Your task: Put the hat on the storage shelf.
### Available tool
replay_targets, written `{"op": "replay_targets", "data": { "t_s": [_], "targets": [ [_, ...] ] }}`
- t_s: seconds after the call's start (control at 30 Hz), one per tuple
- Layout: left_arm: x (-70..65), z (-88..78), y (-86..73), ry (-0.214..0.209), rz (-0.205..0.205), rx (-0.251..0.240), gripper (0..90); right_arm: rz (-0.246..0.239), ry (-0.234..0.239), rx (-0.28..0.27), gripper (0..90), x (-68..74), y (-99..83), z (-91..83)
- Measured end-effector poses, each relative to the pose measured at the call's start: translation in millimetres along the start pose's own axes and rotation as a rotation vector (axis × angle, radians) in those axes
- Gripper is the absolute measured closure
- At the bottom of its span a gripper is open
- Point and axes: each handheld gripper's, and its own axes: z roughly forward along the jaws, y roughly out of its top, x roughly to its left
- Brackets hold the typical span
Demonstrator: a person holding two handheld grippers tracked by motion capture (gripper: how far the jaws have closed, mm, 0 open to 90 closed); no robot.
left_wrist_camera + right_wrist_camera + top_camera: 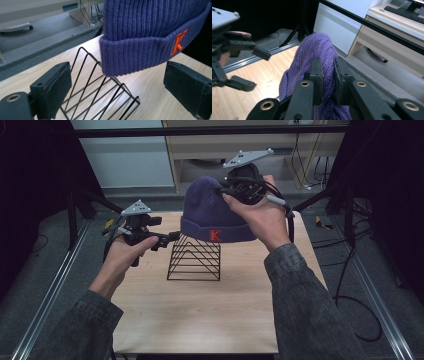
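Two grippers worked over the tabletop (200, 315): the right gripper (328, 75) had its jaws clamped on the crown of a purple beanie (212, 210), held just above a black wire rack (195, 260). The left gripper (117, 90) waited beside, jaws spread. Lowering the beanie onto the rack seemingly came next, needing steady alignment.

One purple beanie (212, 210), one black wire rack (195, 260), one wooden table (200, 310), two hand-held grippers.
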Motion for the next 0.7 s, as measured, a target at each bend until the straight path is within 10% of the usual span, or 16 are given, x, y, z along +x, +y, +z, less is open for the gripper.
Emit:
{"op": "replay_targets", "data": {
  "t_s": [0.7],
  "targets": [
    [5.4,31.5,-10.1,-0.038,0.005,0.048,4.9,-0.002,0.081,-0.038,78.6,24.9,14.6,10.0]
  ]
}}
